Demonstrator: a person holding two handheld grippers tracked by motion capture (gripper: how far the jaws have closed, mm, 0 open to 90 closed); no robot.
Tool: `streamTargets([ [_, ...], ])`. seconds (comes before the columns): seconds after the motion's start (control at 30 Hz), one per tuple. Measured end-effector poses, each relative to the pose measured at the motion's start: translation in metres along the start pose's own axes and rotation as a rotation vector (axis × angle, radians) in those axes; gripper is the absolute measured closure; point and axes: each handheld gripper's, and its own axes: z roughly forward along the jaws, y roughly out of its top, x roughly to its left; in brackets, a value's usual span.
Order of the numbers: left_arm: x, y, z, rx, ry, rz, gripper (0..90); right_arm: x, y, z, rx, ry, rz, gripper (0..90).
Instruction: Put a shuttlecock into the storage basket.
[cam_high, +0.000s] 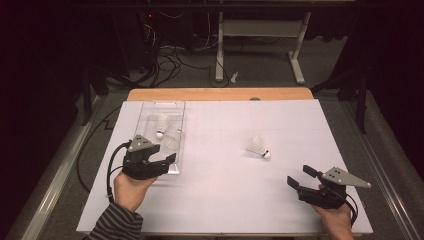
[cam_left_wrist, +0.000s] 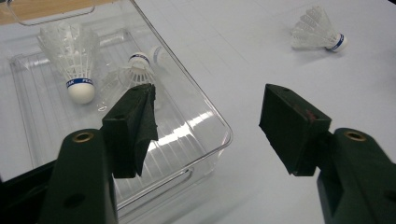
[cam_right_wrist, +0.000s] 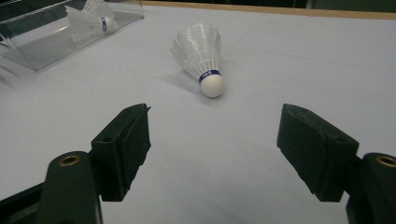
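A clear plastic tray (cam_high: 150, 112) sits at the left of the table with two white shuttlecocks in it, one upright (cam_left_wrist: 74, 60) and one lying on its side (cam_left_wrist: 135, 70). A third shuttlecock (cam_high: 258, 146) lies loose on the white sheet right of centre, cork toward me. My left gripper (cam_high: 170, 164) is open and holds nothing. It hovers at the tray's near right corner (cam_left_wrist: 205, 135), one jaw over the tray and the other outside it. My right gripper (cam_high: 298, 175) is open and holds nothing. It rests near the front right and points at the loose shuttlecock (cam_right_wrist: 201, 51), a short way off.
A white sheet (cam_high: 225, 200) covers the tabletop, with a wooden strip (cam_high: 220, 94) showing along the far edge. Beyond it are a dark floor with cables (cam_high: 170, 65) and the white legs of another table (cam_high: 297, 55).
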Motion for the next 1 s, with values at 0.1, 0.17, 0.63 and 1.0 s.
streamTargets([
  [0.1, 0.0, -0.002, 0.0, -0.001, -0.004, 0.003, 36.3, 0.0, 0.0, 0.0, -0.001, -0.001, 0.002, 26.4],
  [0.17, 0.0, -0.003, 0.0, -0.003, -0.006, 0.001, 36.3, 0.0, 0.0, 0.0, -0.001, -0.002, 0.003, 26.4],
  [0.63, 0.001, -0.01, -0.003, -0.003, -0.019, -0.001, 36.1, 0.0, 0.001, 0.001, 0.001, -0.002, 0.001, 26.4],
  [1.0, 0.001, -0.015, -0.004, 0.0, -0.025, -0.013, 36.0, 0.0, 0.001, 0.001, 0.001, -0.003, 0.006, 26.4],
])
